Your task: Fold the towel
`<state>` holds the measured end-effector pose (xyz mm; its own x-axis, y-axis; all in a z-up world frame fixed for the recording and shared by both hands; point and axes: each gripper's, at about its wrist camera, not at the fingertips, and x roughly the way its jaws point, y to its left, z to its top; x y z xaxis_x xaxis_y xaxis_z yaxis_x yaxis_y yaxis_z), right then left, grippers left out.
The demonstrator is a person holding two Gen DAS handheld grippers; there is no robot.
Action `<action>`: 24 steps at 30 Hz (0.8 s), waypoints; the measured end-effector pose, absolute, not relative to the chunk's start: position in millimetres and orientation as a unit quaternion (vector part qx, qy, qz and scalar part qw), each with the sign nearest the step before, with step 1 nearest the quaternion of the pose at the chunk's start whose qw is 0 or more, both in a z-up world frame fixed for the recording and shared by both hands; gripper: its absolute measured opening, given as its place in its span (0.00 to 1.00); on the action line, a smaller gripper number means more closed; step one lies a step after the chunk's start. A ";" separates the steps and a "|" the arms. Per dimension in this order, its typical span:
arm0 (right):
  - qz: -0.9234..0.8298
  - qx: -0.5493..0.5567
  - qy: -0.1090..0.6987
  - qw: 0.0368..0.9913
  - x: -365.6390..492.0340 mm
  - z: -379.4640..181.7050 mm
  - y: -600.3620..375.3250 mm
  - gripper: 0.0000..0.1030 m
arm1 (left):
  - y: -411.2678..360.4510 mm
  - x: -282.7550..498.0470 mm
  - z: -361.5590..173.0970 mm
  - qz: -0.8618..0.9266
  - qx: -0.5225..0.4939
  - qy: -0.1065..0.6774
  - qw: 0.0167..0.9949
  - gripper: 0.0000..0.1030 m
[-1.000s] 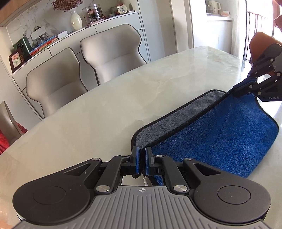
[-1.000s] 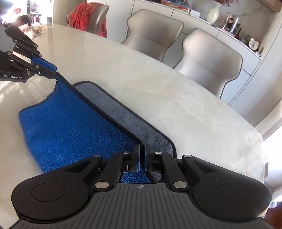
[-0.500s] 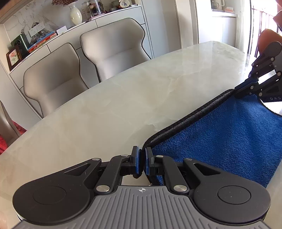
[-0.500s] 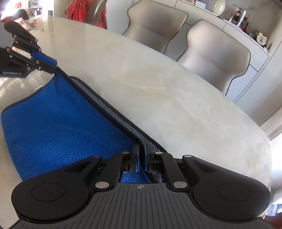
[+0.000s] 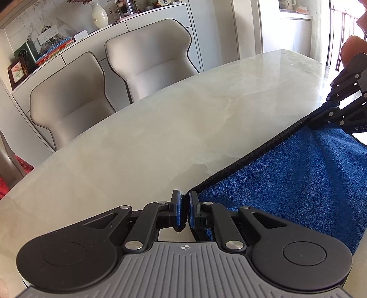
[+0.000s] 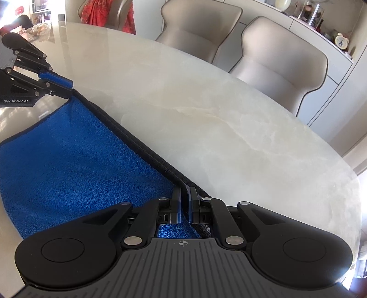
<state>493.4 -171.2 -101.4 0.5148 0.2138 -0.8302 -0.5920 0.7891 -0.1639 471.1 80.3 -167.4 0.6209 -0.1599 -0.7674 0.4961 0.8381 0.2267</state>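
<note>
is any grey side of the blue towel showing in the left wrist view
No, only the blue towel with its black hem shows, on the marble table.

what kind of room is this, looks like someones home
Most likely a home dining room: a large pale marble-look table with padded dining chairs drawn up to it, and behind them a sideboard with a vase, books and a framed picture. A blue towel lies on the table.

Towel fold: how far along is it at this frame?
Done: the blue towel is doubled over, its black-trimmed edges stacked. In hand: the left gripper and right gripper each pinch a corner of that edge, low over the table. Left: release, then any further fold.
</note>
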 end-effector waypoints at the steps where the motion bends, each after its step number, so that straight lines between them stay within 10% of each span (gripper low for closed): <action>1: 0.239 -0.219 0.432 0.842 494.1 -102.1 -171.2 0.07 | 79.8 470.9 -168.9 -0.186 0.216 0.393 0.874 0.07; 24: 0.220 -0.135 0.412 0.874 384.5 -73.0 -203.9 0.26 | 90.2 410.2 -143.9 -0.151 0.204 0.352 0.901 0.28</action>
<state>384.5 -203.9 -73.0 0.5636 0.2738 -0.7793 -0.4956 0.8669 -0.0539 410.2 90.2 -143.9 0.7062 -0.1285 -0.6962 0.4154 0.8715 0.2605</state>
